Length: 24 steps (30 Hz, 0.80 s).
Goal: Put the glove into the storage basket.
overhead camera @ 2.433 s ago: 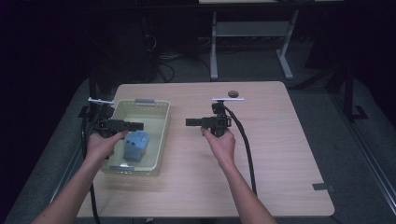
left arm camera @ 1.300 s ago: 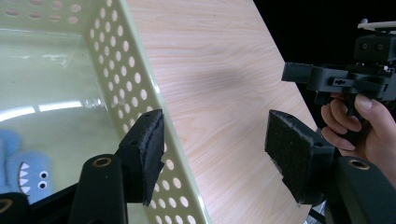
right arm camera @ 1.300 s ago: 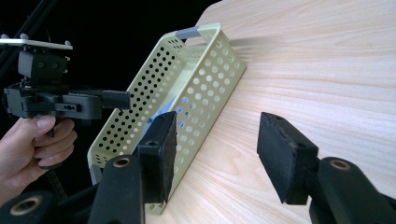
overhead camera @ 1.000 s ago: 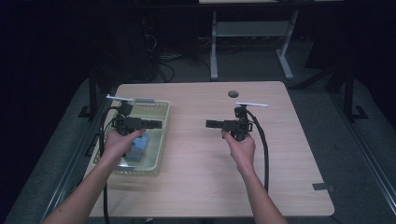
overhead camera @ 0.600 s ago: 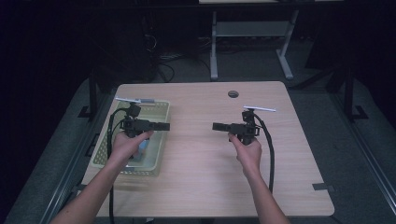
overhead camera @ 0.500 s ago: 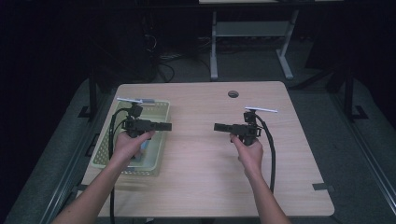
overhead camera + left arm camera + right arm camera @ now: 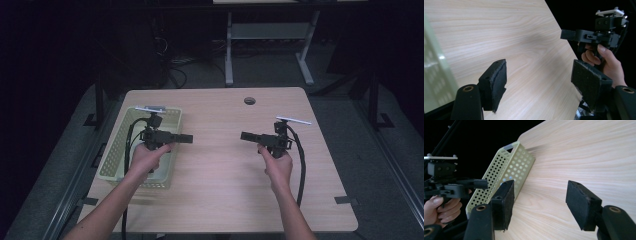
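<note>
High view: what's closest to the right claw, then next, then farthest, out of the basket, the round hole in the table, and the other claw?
1. The left claw, straight across from the right claw.
2. The round hole, near the table's far edge.
3. The basket, at the table's left side.

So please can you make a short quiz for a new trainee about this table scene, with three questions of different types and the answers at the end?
1. True or false: the left claw is holding an object.
2. Which thing lies under the person's left hand? A) a perforated green basket B) a metal pot C) a cardboard box
3. Fill in: the small round hole is in the far part of the wooden ____.

Key
1. False. Its pads stand apart with bare wood between them, as do those of the right claw.
2. A
3. table
</note>
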{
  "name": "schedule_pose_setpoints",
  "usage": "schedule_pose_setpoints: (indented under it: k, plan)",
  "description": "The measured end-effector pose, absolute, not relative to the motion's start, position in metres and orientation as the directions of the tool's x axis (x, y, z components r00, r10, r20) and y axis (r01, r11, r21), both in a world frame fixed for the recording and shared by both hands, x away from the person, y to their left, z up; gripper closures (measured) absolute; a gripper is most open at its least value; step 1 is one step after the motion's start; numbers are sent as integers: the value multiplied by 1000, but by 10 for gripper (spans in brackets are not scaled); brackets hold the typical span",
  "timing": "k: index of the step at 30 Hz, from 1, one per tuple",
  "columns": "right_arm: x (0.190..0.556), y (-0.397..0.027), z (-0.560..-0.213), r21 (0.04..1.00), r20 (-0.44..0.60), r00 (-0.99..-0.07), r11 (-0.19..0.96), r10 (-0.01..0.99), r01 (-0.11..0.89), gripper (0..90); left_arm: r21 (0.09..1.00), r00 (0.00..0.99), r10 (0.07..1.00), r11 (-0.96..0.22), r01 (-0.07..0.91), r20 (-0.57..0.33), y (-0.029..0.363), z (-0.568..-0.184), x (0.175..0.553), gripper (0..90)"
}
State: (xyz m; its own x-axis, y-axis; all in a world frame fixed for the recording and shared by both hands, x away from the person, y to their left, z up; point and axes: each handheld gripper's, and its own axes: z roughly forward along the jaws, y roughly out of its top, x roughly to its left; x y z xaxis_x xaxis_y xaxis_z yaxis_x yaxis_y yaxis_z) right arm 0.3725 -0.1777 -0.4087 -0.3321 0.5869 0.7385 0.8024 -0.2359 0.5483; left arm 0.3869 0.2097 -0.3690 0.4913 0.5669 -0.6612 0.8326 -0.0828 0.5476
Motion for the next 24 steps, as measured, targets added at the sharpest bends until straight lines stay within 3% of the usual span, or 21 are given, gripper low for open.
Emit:
schedule_pose_setpoints:
  k: [24]
  plan:
    - [346, -231, -430, 518, 738, -263, -272, 622, 811, 344, 538, 541, 543, -182, 823, -642, 156, -385, 375, 261]
